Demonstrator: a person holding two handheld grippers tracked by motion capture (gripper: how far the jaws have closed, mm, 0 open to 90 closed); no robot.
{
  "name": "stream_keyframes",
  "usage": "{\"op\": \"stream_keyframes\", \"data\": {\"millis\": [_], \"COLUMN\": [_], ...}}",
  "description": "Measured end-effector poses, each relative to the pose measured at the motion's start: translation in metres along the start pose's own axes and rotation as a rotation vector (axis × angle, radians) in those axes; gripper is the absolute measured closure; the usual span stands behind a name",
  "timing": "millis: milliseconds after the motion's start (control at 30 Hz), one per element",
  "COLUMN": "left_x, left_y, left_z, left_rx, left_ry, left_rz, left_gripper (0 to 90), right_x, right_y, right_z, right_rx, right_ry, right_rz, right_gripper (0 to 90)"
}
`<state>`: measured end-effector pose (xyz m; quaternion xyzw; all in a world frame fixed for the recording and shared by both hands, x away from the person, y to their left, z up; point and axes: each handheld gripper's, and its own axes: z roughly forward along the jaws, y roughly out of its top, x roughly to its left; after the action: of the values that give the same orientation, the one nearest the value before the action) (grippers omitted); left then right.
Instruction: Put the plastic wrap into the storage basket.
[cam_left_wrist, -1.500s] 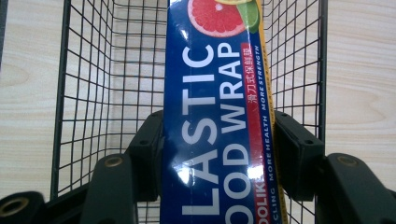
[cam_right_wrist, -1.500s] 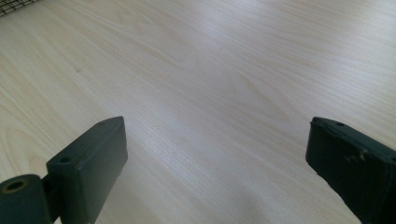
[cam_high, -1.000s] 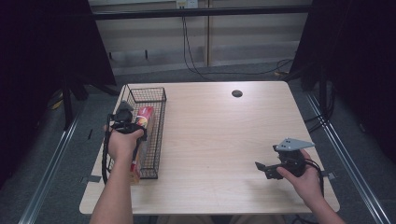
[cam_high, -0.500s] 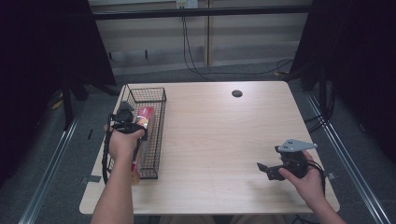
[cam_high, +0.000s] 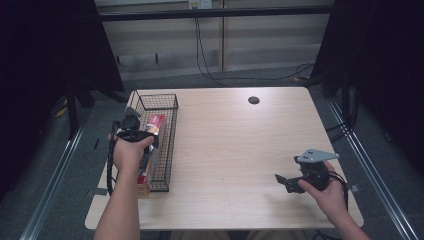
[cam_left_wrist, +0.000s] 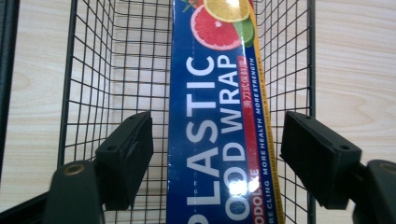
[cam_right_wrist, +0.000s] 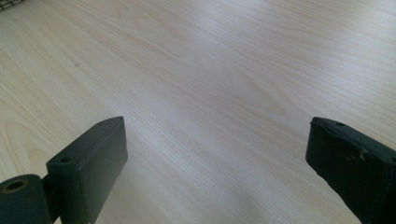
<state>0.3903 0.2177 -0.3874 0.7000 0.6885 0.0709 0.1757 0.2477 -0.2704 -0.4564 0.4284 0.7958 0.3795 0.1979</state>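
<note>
- Your left gripper (cam_left_wrist: 215, 154) sits over the wire basket (cam_high: 167, 100) at the left edge of the tabletop (cam_high: 240, 150), and its fingers (cam_left_wrist: 126, 158) have just been opening: they now stand spread on either side of the plastic wrap box (cam_left_wrist: 217, 116), with a clear gap on each side.
- That box is between the fingers but not pinched; it lies lengthwise inside the basket, blue side with white lettering up, citrus print at the far end.
- In the high view the box (cam_high: 154, 125) shows red at its far end, and your left hand (cam_high: 129, 152) covers its middle.
- Basket mesh walls run close along both sides of the box, just outside your left fingers, so there is little room there.
- Your right gripper (cam_high: 286, 181) is well apart, near the right front of the tabletop, held low in your right hand (cam_high: 327, 192).
- Its fingers (cam_right_wrist: 91, 163) are spread wide with nothing between them, bare wood beneath.
- A small dark round hole (cam_high: 253, 100) sits at the far side of the tabletop, away from both hands.
</note>
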Motion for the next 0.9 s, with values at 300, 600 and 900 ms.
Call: {"op": "stream_keyframes", "data": {"millis": [300,600,900], "left_x": [-0.003,-0.009,-0.016], "left_y": [0.004,0.01,0.014], "left_z": [-0.007,-0.02,-0.027], "left_rx": [-0.028,-0.06,-0.066], "left_ry": [-0.017,-0.032,-0.064], "left_rz": [-0.011,0.001,0.016], "left_gripper": [16.5,12.7,11.9], "right_x": [0.0,0.0,0.0], "right_y": [0.0,0.0,0.0], "right_z": [0.0,-0.001,0.0], "right_rx": [-0.001,-0.003,-0.005], "right_ry": [0.0,0.002,0.001], "right_rz": [-0.001,-0.003,-0.003], "right_gripper": [5.3,5.4,5.3]}}
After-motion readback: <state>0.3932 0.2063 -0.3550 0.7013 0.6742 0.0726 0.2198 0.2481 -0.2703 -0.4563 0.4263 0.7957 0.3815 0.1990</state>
